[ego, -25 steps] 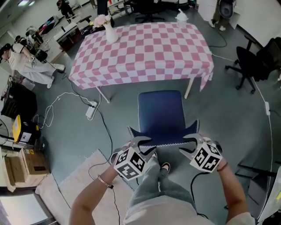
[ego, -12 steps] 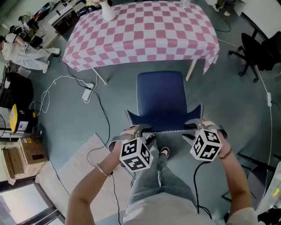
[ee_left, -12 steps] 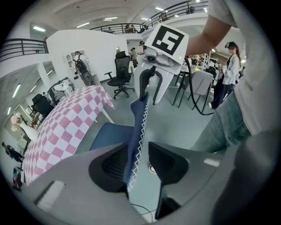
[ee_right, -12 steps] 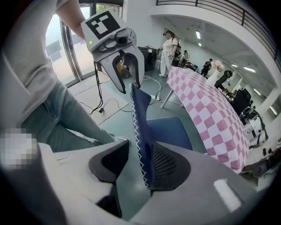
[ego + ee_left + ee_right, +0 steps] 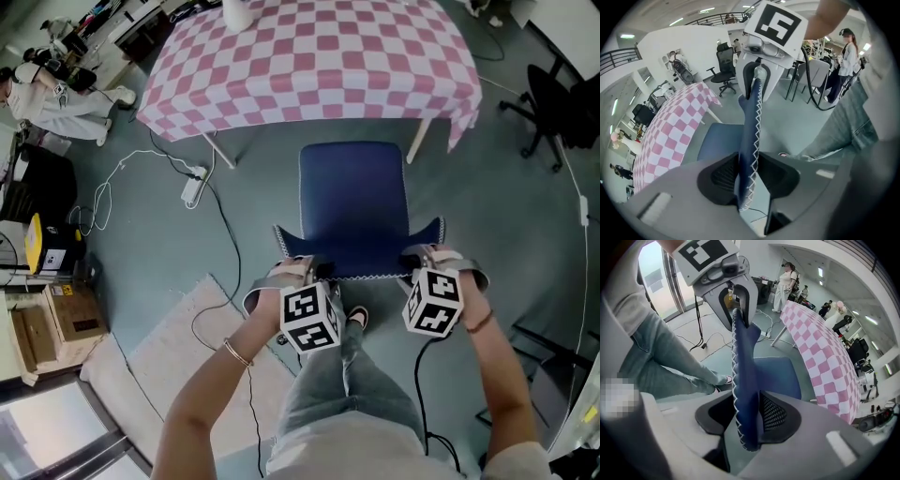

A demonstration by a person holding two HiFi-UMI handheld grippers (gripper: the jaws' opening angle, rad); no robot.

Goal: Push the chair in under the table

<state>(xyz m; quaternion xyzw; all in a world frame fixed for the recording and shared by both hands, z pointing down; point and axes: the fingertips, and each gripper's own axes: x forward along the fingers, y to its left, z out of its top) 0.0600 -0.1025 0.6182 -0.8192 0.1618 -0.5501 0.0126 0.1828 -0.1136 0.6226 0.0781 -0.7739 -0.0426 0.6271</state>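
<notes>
1. Two hand-held grippers, both pointed steeply down onto the top edge of one blue chair (image 5: 354, 192).
2. Left gripper (image 5: 302, 274): placed at the left corner of the chair back (image 5: 361, 265). Jaws narrow, just now closing further. White-stitched edge of the back between the pads and gripped there.
3. Right gripper (image 5: 427, 261): placed at the right corner of the same back. Jaws narrow, clamped on the blue padding, with the stitched seam running down between them.
4. Chair: upright on the grey-green floor, seat turned toward the table (image 5: 319, 56). Seat wholly outside the table's outline, its front edge near the hanging hem on the near side.
5. Table: covered with a pink-and-white check cloth. White leg (image 5: 419, 141) visible just beside the chair's front right corner. White vase (image 5: 237, 11) at the far edge, cut off by the frame.
6. Holder of the grippers: directly behind the chair back, jeans (image 5: 352, 394) and one shoe (image 5: 356, 319) in view.
7. Surroundings: power strip (image 5: 194, 187) with trailing cables on the floor, left of the chair. Pale rug (image 5: 159, 361) at lower left. Black office chair (image 5: 562, 108) at far right. Another person (image 5: 52, 94) at upper left, well apart from the table.
</notes>
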